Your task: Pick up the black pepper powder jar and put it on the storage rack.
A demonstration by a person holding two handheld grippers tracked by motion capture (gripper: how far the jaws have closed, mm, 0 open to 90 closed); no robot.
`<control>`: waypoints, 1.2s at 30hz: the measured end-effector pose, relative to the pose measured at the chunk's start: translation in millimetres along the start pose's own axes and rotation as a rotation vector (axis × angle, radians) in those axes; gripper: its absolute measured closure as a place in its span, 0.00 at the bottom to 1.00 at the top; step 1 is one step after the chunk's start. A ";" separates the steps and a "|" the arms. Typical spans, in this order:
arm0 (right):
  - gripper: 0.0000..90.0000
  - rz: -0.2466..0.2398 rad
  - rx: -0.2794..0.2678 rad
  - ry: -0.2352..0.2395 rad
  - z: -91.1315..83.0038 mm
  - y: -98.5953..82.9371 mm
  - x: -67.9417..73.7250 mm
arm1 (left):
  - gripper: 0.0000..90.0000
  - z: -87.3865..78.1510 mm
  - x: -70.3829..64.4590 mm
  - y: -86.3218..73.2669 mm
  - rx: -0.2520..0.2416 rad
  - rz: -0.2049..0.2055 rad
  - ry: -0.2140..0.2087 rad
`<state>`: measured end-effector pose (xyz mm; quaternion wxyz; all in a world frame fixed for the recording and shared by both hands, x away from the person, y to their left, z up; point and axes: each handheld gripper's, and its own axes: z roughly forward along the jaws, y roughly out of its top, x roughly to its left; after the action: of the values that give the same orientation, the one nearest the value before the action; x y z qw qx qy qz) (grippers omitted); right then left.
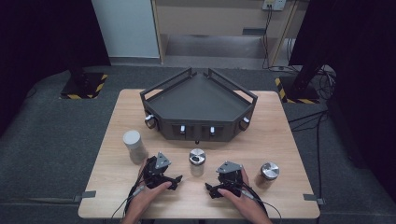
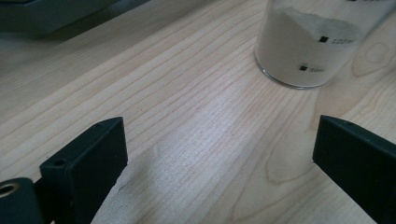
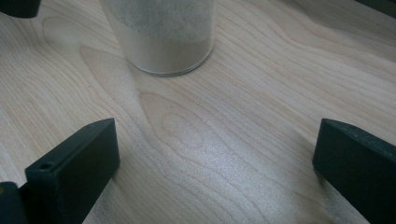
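Note:
Three jars stand on the wooden table point(image 1: 280, 135). The middle jar point(image 1: 197, 161) has a metal lid and holds pale powder; it stands between my two grippers, a little farther out. My left gripper point(image 1: 163, 171) rests on the table to its left, open, with bare wood between the jaws. In the left gripper view point(image 2: 219, 163) this jar point(image 2: 299, 46) stands ahead to the right and shows printed volume marks. To the jar's right, my right gripper point(image 1: 227, 181) is open too. The right gripper view point(image 3: 215, 163) has the jar point(image 3: 163, 32) ahead, slightly left, apart from the jaws.
A dark, angular tray point(image 1: 201, 100) with raised rails sits at the back middle of the table. A jar with a pale lid point(image 1: 133, 145) stands left of my left gripper. A metal-lidded jar point(image 1: 269, 173) stands right of my right gripper. Taped stands rise beyond the table.

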<state>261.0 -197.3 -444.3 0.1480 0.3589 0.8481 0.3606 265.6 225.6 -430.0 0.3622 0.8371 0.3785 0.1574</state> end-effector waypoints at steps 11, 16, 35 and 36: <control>0.01 0.000 0.000 0.000 0.0 0.0 0.0 | 0.02 -16.0 -0.4 10.5 -0.011 0.008 -0.011; 0.01 0.000 0.000 0.000 0.0 0.0 0.0 | 0.02 -21.0 -0.3 11.9 -0.010 0.019 -0.007; 0.01 0.001 0.000 -0.001 -0.1 -0.2 0.2 | 0.03 -40.3 3.1 21.4 -0.031 0.034 -0.004; 0.01 0.001 0.000 -0.001 -0.1 -0.2 0.4 | 0.03 -41.0 3.2 21.6 -0.033 0.033 -0.003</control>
<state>260.6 -197.2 -444.3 0.1486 0.3594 0.8478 0.3606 256.9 238.2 -386.2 0.3741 0.8373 0.3615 0.1684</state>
